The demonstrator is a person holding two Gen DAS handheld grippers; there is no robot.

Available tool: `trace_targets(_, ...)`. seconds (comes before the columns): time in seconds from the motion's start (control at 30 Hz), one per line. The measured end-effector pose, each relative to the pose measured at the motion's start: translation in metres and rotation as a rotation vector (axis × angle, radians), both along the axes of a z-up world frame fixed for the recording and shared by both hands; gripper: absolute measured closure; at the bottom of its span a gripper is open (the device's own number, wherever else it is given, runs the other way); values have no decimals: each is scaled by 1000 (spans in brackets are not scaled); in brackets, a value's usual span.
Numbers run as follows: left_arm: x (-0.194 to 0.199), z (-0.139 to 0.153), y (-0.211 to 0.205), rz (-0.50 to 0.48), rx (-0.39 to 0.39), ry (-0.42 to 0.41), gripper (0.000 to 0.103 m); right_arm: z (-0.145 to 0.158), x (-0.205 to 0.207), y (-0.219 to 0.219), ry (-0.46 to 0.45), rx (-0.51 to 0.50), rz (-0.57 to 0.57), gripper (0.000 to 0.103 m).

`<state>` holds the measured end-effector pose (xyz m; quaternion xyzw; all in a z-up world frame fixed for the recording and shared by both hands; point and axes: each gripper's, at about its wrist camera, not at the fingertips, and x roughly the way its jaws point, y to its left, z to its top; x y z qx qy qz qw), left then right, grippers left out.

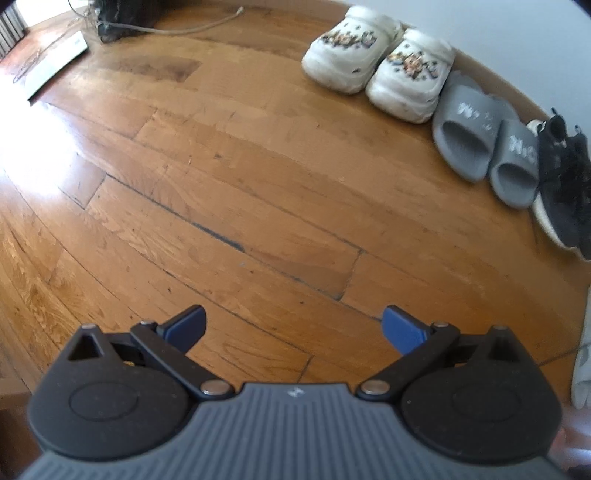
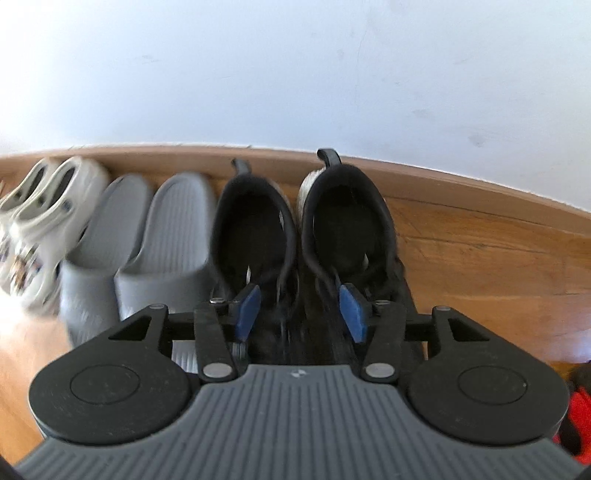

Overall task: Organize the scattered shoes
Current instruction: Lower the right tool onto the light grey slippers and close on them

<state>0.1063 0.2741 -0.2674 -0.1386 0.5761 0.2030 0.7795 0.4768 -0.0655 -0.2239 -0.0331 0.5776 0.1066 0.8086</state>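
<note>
Left wrist view: the left gripper (image 1: 293, 326) hangs over the bare wooden floor (image 1: 229, 177) with its jaws spread wide and nothing between them. Along the wall at upper right the shoes stand in a row: a pair of white clogs (image 1: 376, 62) with coloured charms, then a pair of grey slides (image 1: 484, 142) just beside them, then a black sneaker (image 1: 561, 181) with a pale sole at the frame's edge. A cable (image 1: 184, 27) trails across the floor at the top, and a flat white object lies at far left. Right wrist view: the right gripper (image 2: 301, 314) sits low over the pair of black sneakers (image 2: 295, 229), heels toward the white wall (image 2: 295, 66). Its jaws are apart, the blue fingertips (image 2: 248, 312) over the two shoes' laced tops; whether they touch the shoes cannot be told. The slides and clogs line up to the left, blurred.
</note>
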Motion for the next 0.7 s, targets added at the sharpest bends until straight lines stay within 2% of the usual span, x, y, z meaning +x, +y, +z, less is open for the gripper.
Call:
trace_targets(0.17,31,41,-56,-220,73,-126,0,36,-47,-31,15,-4,42,44)
trace_targets(0.3,58,62,-100,-313,35,-189,0,63,-86,-58,27,-9,71,35)
trace_targets(0.4,71,70,-148,-419,4,-213,0,61,-116,-93,48,-26,36,33)
trace_targets(0.53,80,62,-199,-559,-15,-202,0,22,-145,-137,136,-38,20,30)
trace_targets(0.57,81,60,-204,-574,-16,-196,0,8,-151,-148,153,-46,18,30)
trace_targets(0.7,86,39,-216,-607,-14,-154,0,-47,-145,-191,208,-75,-105,30)
